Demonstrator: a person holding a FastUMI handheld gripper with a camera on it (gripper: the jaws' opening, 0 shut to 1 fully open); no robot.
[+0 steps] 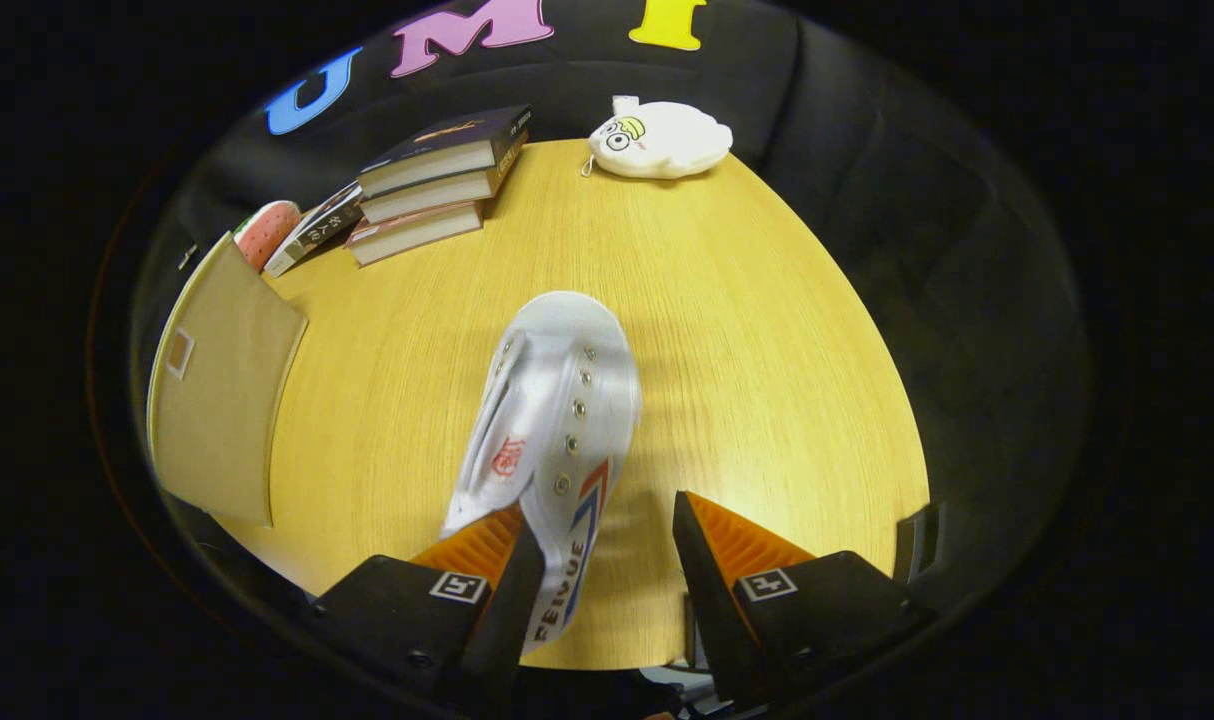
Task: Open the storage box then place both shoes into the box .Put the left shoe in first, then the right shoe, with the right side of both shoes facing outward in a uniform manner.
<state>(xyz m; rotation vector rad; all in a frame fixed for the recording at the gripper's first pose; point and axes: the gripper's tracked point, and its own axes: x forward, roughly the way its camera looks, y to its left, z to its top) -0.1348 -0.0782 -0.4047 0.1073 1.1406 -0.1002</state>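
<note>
A white canvas shoe [557,400] with a red and blue stripe on its side lies on the wooden table [767,350]. Its toe points away from me and its heel end reaches between my fingers. My gripper [602,515] is open: the left finger [487,550] touches the shoe at its opening, while a strip of bare table shows between the shoe and the right finger [727,545]. To the left of the fingers stands the tan storage box [217,390], of which I see one flat panel; its inside is hidden.
A stack of books [437,175] lies at the far left of the table, with a red and white soft object [265,232] beside it behind the box. A white plush toy [660,140] sits at the far edge. The table's curved right edge drops into dark.
</note>
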